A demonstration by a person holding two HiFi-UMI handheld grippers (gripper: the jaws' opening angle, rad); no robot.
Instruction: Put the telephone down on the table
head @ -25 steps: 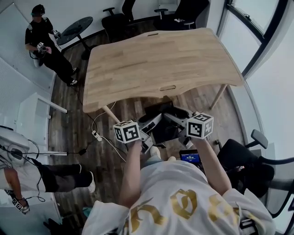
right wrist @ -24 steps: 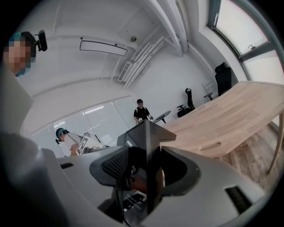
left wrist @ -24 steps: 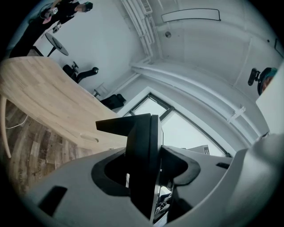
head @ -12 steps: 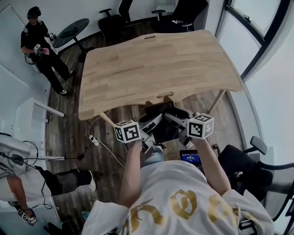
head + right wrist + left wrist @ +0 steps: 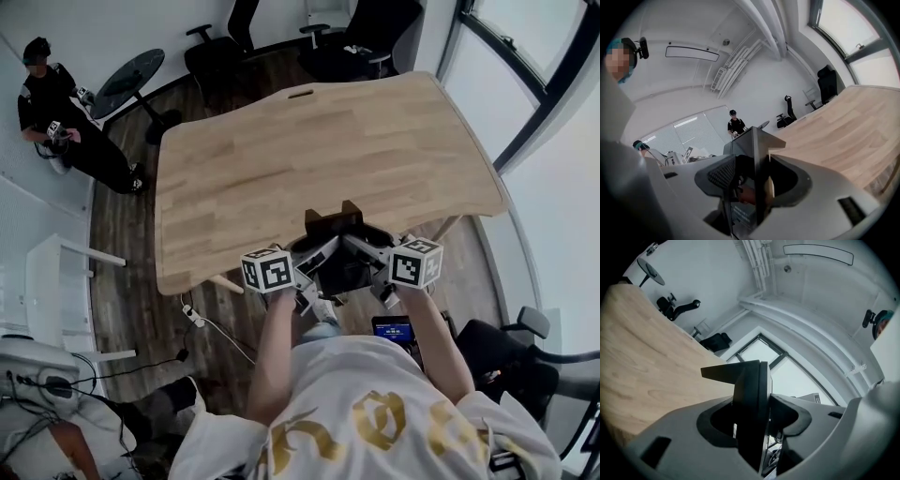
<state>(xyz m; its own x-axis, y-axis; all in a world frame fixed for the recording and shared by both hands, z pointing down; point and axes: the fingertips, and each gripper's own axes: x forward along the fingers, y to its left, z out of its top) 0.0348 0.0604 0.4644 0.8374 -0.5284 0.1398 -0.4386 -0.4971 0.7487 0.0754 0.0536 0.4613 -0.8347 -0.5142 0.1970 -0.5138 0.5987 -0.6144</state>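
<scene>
A black telephone (image 5: 336,246) hangs between my two grippers at the near edge of the wooden table (image 5: 309,150), its far end just over the tabletop. My left gripper (image 5: 314,261) is shut on its left side and my right gripper (image 5: 368,255) on its right side. In the left gripper view the telephone (image 5: 751,404) stands edge-on, clamped between the grey pads, with the table (image 5: 642,362) to the left. The right gripper view shows the telephone (image 5: 757,159) pinched the same way, the table (image 5: 843,126) stretching away on the right.
Black office chairs (image 5: 361,42) stand behind the table. A person in black (image 5: 52,108) is by a round dark table (image 5: 127,80) at the far left. A cable and power strip (image 5: 192,314) lie on the floor; another chair (image 5: 506,347) is at the right.
Both grippers have carried the telephone forward from over the floor to the table's near edge. The grip on it looks the same.
</scene>
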